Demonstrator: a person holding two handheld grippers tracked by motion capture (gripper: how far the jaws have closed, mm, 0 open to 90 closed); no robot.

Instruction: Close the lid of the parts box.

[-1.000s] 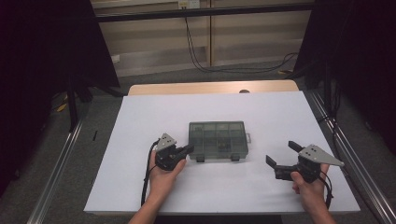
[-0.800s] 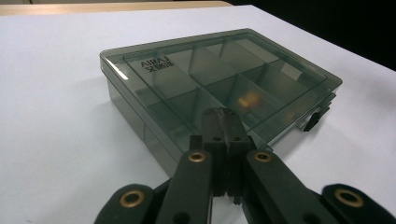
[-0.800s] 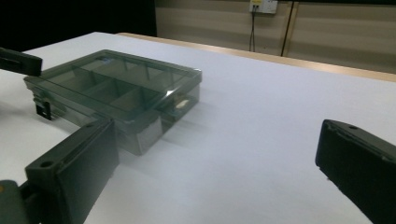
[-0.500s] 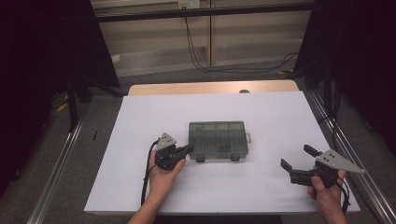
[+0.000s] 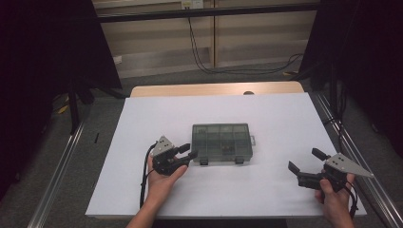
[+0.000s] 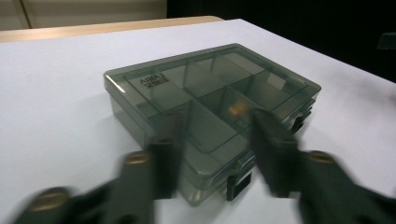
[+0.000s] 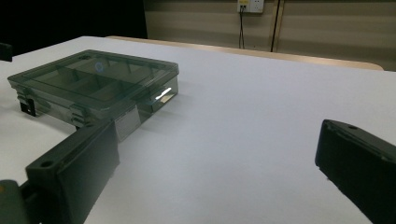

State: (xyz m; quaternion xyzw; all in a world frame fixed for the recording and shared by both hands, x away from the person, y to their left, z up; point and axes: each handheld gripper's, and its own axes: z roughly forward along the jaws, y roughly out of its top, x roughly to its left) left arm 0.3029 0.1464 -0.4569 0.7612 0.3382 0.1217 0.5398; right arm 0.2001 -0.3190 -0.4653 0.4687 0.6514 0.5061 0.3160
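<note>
A white sheet (image 5: 266,118) covers most of the table, filling the middle and lower part of the high view. Above it, a strip of light wooden tabletop (image 5: 214,89) shows along the sheet's far edge. Grey floor (image 5: 157,78) lies beyond the table in the upper middle of the frame, with black cables (image 5: 204,52) hanging and looping across it. A wall socket (image 5: 192,4) sits at the top centre. Metal rails (image 5: 57,175) run down the lower left and along the right edge of the frame, and dark curtains (image 5: 43,57) fill the upper left and upper right.
</note>
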